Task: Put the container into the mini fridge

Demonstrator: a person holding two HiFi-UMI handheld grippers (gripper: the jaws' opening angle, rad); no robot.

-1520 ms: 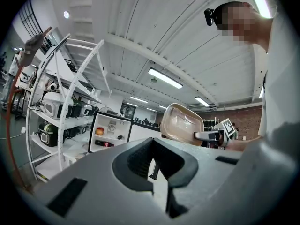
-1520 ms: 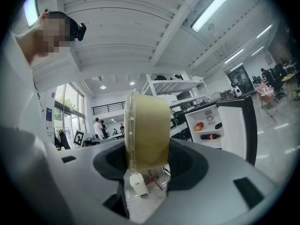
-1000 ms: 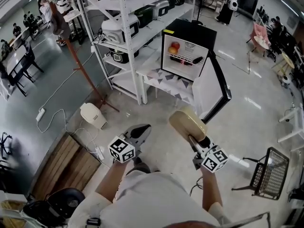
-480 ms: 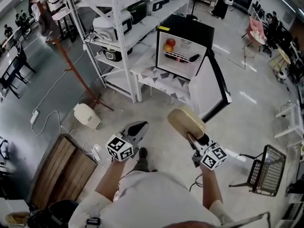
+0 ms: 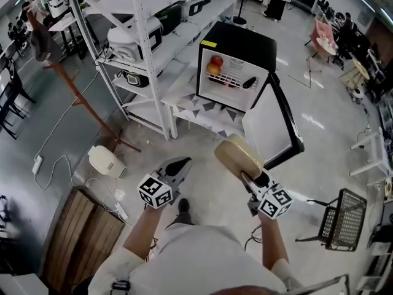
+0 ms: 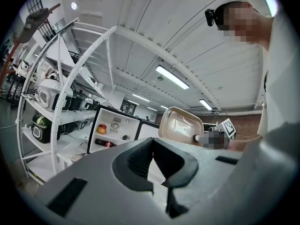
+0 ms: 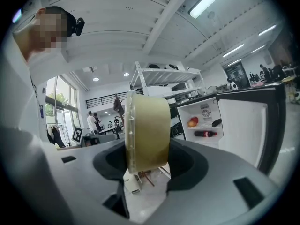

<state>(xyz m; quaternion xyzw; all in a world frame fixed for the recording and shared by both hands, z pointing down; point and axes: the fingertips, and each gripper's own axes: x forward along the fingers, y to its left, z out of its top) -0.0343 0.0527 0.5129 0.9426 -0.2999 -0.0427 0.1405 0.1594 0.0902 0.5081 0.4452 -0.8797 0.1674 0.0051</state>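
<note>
The black mini fridge [image 5: 236, 48] stands ahead on a low table, its door [image 5: 276, 118] swung open to the right. Fruit [image 5: 214, 65] lies on its upper shelf and a red bottle [image 7: 206, 133] lower down. My right gripper [image 5: 248, 174] is shut on a beige lidded container [image 5: 237, 157], held on edge between the jaws [image 7: 146, 130]. It hangs in the air well short of the fridge [image 7: 202, 121]. My left gripper [image 5: 177, 165] rides beside it on the left, shut with nothing in it [image 6: 153, 158]. In the left gripper view the container [image 6: 181, 124] shows to the right of the fridge [image 6: 115, 130].
White shelving [image 5: 144, 39] loaded with kitchen appliances stands left of the fridge. A patterned white table [image 5: 199, 106] carries the fridge. On the floor are a white appliance [image 5: 105, 160], a wooden pallet [image 5: 80, 241] and a wire basket [image 5: 344, 219] to the right.
The person has walked toward the fridge, which now sits lower and nearer in the head view. Both grippers went along; the container stays in the right jaws.
</note>
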